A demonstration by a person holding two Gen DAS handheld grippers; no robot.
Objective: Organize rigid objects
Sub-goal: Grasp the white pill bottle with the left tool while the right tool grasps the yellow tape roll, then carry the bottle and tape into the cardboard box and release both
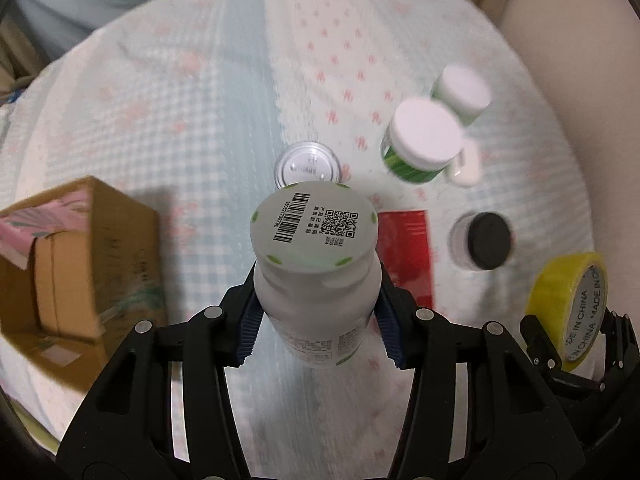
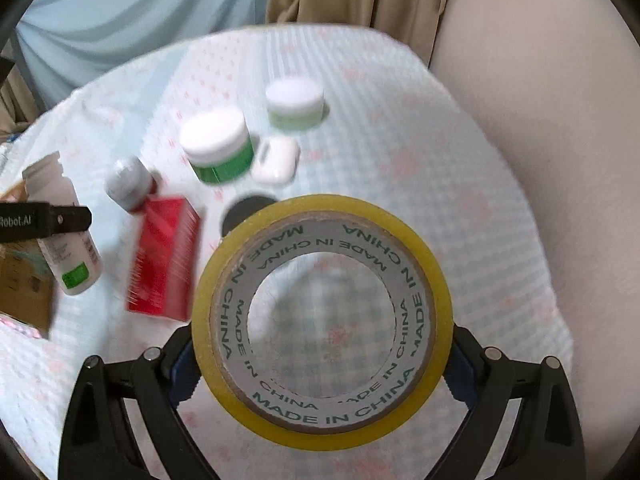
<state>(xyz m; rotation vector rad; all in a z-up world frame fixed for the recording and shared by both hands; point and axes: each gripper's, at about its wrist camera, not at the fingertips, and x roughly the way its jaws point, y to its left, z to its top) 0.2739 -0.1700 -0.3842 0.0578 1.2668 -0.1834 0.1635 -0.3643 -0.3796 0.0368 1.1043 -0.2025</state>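
Observation:
My left gripper [image 1: 318, 320] is shut on a white pill bottle [image 1: 316, 272], held bottom-up above the table; the bottle also shows in the right wrist view [image 2: 66, 224]. My right gripper [image 2: 320, 364] is shut on a yellow tape roll [image 2: 322, 320], also seen in the left wrist view [image 1: 570, 308]. On the cloth lie a red box [image 1: 406, 252], a grey-capped small bottle [image 2: 130, 188], two green jars with white lids [image 2: 218, 148] [image 2: 296, 104], a white earbud case [image 2: 276, 160] and a black-lidded jar [image 1: 486, 240].
An open cardboard box [image 1: 72, 264] stands at the left of the table. The table carries a checked light blue cloth [image 1: 200, 120]. A beige cushion [image 2: 540, 120] borders the right side. Curtains hang behind.

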